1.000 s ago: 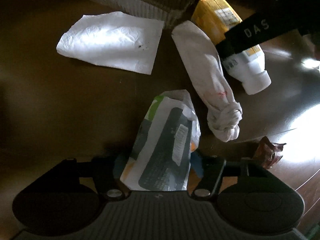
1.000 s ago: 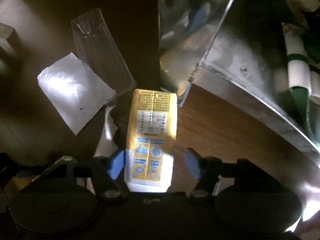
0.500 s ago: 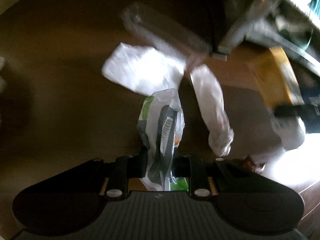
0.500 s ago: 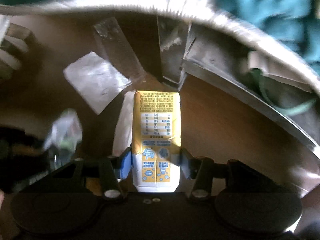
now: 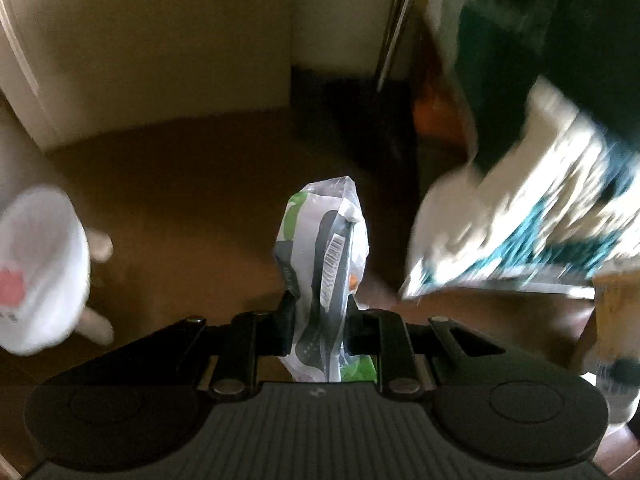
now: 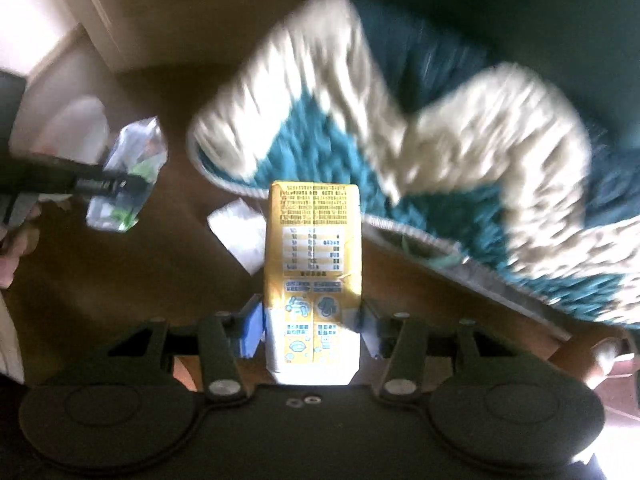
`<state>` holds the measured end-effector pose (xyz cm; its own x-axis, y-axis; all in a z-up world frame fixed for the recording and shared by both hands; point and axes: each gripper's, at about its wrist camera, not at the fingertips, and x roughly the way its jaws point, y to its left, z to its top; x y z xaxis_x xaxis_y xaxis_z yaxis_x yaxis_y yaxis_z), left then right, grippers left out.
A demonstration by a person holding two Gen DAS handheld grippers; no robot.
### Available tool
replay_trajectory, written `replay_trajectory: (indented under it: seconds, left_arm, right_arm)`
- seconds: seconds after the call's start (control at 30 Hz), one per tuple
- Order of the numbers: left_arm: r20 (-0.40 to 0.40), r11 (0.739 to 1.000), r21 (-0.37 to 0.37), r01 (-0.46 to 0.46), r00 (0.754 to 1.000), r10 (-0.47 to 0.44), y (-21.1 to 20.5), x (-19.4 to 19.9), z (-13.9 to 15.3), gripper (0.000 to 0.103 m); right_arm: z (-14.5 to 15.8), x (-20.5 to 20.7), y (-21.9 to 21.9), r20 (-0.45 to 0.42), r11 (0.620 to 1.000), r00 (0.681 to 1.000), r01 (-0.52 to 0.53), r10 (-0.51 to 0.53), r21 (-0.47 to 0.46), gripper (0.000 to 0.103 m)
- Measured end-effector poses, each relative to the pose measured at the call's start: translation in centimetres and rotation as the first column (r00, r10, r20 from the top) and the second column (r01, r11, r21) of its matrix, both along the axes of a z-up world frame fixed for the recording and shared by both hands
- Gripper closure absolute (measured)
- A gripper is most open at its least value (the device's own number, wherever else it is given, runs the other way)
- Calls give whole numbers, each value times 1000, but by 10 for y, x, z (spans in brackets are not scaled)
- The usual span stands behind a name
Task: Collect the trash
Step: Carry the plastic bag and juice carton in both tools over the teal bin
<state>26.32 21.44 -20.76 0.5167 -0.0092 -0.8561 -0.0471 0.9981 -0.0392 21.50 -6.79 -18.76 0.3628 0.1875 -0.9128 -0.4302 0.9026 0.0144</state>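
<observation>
**Left wrist and right wrist: both grippers loaded**

Your left gripper [image 5: 318, 322] is clamped on a crumpled wrapper [image 5: 323, 264], lifted above the brown floor [image 5: 180, 200]. Your right gripper [image 6: 312, 330] squeezes a yellow carton [image 6: 314, 264], raised before a blurred teal-and-white rug [image 6: 440, 152]. A white tissue [image 6: 236, 228] lies beyond the carton.

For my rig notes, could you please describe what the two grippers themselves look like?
Both are matte black. The left gripper has a ribbed grey-black body, two round black discs either side, silver screws on its linkage bars and dark fingers. The right gripper has the same discs and silver screws, a smooth black body with two small washers, and blue pads on its fingers. No cables or sleeves show.
</observation>
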Motion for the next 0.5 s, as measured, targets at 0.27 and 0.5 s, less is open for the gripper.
replay_trajectory:
  seconds: [0.27, 0.5]
  left_arm:
    - [191, 999, 0, 36, 981, -35, -44, -26, 133, 82]
    - [322, 996, 27, 83, 943, -87, -85, -57, 225, 82]
  right_arm:
    - [107, -43, -18, 164, 997, 986, -1, -11, 73, 54]
    - [191, -67, -47, 322, 989, 945, 3, -51, 146, 55]
